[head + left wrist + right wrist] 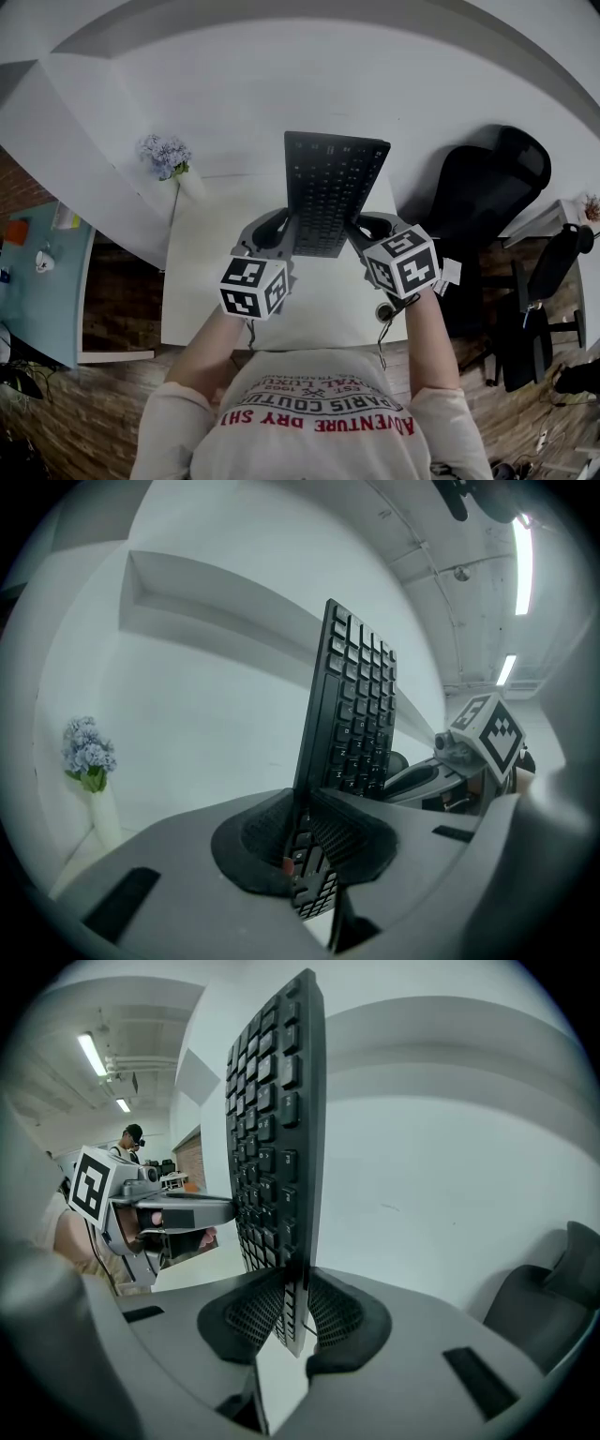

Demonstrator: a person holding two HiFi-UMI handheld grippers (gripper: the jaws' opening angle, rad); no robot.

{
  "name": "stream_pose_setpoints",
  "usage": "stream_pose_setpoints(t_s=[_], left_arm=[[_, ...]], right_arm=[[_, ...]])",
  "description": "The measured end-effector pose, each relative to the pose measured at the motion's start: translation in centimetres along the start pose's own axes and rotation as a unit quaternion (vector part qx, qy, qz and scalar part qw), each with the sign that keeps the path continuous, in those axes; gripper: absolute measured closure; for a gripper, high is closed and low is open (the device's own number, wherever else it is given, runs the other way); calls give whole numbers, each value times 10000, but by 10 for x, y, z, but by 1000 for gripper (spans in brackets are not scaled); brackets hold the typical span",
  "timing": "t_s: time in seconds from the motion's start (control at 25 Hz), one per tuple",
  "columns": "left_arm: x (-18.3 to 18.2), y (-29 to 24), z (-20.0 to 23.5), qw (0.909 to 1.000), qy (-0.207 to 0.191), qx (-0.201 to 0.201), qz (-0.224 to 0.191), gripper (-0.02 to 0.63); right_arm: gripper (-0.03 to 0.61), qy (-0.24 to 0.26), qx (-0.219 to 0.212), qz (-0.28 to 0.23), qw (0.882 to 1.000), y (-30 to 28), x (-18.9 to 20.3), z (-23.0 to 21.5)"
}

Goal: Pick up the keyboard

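Fingers [260, 833] of left gripper [302, 829], right gripper [292, 1312] pinch keyboard [330, 192] edges.

The head view looks steeply down from above the person [319, 417] onto the white worktop [202, 291]. Each gripper view rides close behind its own jaws, facing the white wall [216, 714]. The left gripper view catches the right gripper [412, 772] at its right; the right gripper view catches the left gripper [211, 1211] at its left. All three share the keyboard [330, 192].
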State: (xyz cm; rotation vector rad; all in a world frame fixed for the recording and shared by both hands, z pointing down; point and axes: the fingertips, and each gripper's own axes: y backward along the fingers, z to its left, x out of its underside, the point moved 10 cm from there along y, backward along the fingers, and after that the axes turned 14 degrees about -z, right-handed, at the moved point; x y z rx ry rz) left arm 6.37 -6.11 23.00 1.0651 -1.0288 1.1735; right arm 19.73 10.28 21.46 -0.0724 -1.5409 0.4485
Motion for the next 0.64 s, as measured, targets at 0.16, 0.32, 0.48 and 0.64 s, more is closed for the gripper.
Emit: stream_pose_setpoints(t_s=[0.16, 0.32, 0.48, 0.64], left_arm=[[-1, -1, 2, 10000, -6, 6, -19, 546], [0, -1, 3, 10000, 6, -1, -28, 546], [2, -3, 1, 10000, 7, 12, -17, 546], [4, -8, -3, 10000, 3, 35, -26, 546]], right_arm=[[485, -8, -19, -2, 10000, -2, -1, -1], [485, 36, -22, -9, 10000, -4, -2, -2], [485, 60, -19, 8, 10000, -2, -1, -5], [485, 61, -2, 42, 10000, -1, 1, -9]])
